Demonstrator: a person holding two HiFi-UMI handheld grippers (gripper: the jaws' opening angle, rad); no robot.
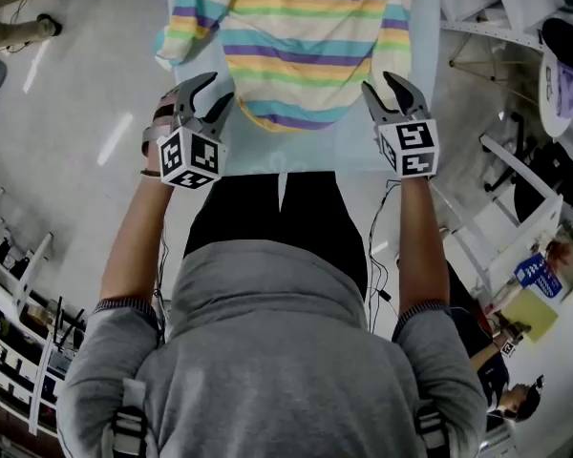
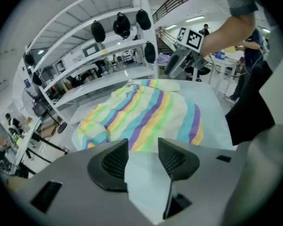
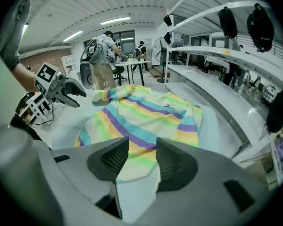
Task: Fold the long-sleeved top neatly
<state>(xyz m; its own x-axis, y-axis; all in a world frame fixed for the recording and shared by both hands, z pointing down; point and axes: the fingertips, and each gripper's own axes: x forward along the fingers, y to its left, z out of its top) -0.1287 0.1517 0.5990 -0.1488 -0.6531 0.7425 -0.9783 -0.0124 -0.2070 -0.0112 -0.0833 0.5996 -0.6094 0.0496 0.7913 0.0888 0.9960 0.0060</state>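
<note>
On the pale-blue table lies the pastel-striped top, hem rumpled.

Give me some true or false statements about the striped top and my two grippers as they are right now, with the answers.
1. The striped top lies on the light blue table. True.
2. The left gripper is clamped on the hem. False: its fingers stand apart and grip nothing.
3. The right gripper is open, with no cloth pinched. True.
4. The top is plain white. False: it has purple, teal, yellow and green stripes on cream.
5. Both grippers are at the collar end. False: they are at the hem end, one at each side.
</note>
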